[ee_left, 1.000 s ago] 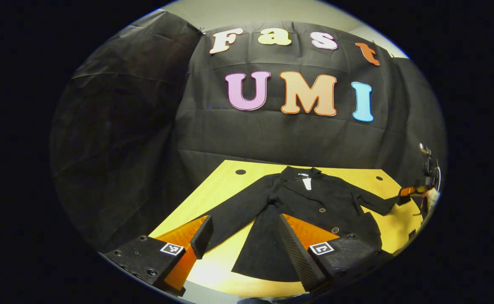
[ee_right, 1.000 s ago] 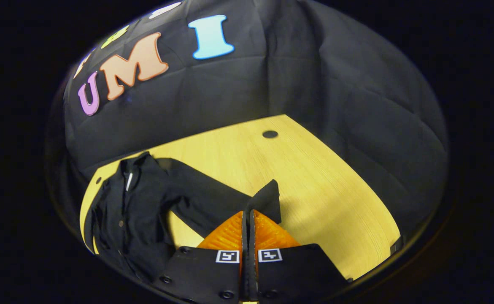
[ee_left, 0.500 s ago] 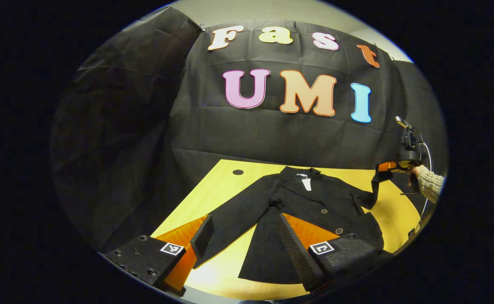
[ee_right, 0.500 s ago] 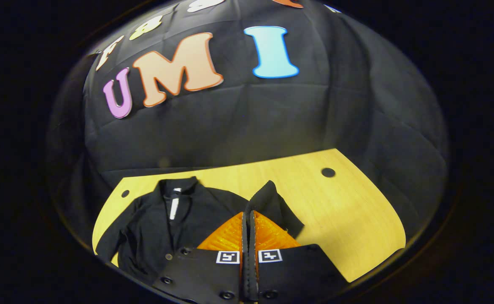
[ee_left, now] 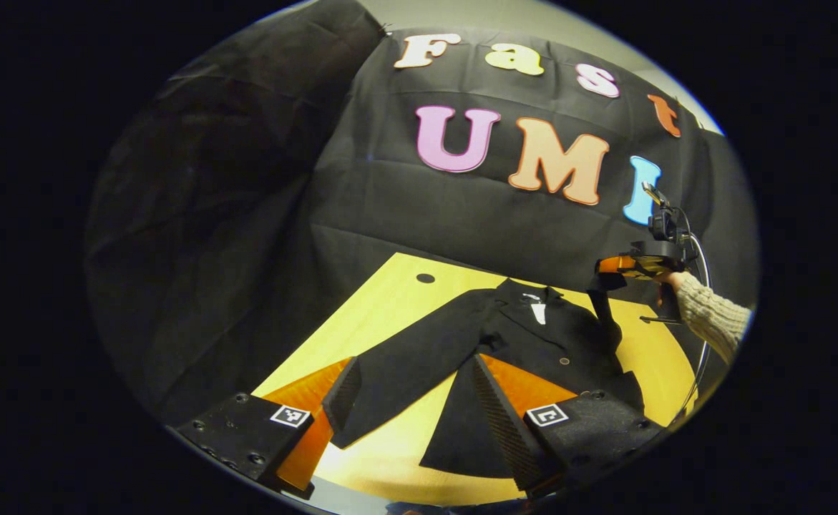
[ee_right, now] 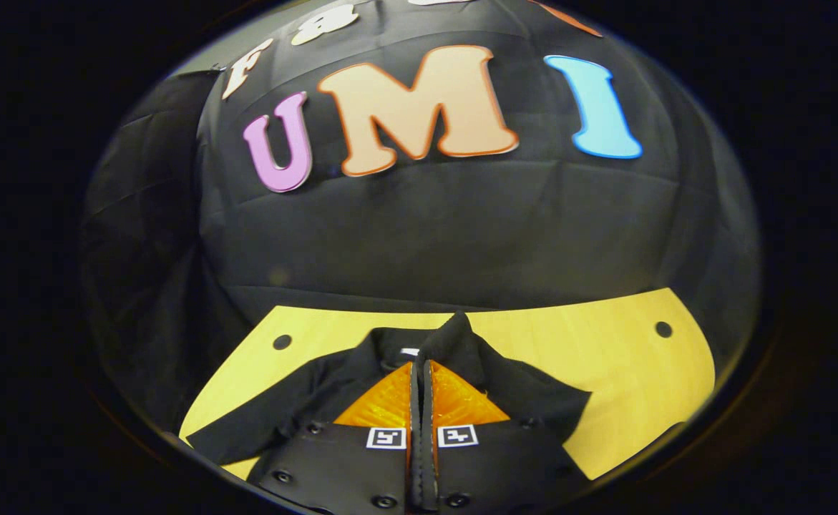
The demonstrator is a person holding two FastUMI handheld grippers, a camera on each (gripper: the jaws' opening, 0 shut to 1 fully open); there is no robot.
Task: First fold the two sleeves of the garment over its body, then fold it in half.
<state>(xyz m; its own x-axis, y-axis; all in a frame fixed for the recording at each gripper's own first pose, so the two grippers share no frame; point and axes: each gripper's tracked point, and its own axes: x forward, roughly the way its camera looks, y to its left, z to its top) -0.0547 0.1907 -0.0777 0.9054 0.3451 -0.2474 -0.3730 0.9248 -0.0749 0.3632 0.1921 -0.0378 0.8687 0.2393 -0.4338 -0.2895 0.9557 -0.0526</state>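
A black jacket (ee_left: pixel 533 343) lies face up on the yellow table (ee_left: pixel 390 300), collar toward the back wall. Its one sleeve (ee_left: pixel 404 368) stretches toward me, between the fingers of my left gripper (ee_left: pixel 419 400), which hovers open above it near the front edge. Farther right, my right gripper (ee_left: pixel 622 266) holds the other sleeve's cuff (ee_left: pixel 600 281) lifted above the jacket's body. In the right gripper view that gripper (ee_right: pixel 419 366) is shut on the cuff (ee_right: pixel 461 340), with the collar (ee_right: pixel 390 343) just below and the sleeve (ee_right: pixel 533 393) draping to the right.
A person's hand in a knitted sleeve (ee_left: pixel 708 318) holds the right gripper, with a cable looping down beside it. The table has small dark holes near its back corners (ee_right: pixel 663 329) (ee_right: pixel 282 342). Black cloth walls close the booth behind and to the sides.
The right gripper has lifted the cuff off the table and carried it up and inward, over the jacket's body. The left gripper stayed open over the other sleeve, turning slightly.
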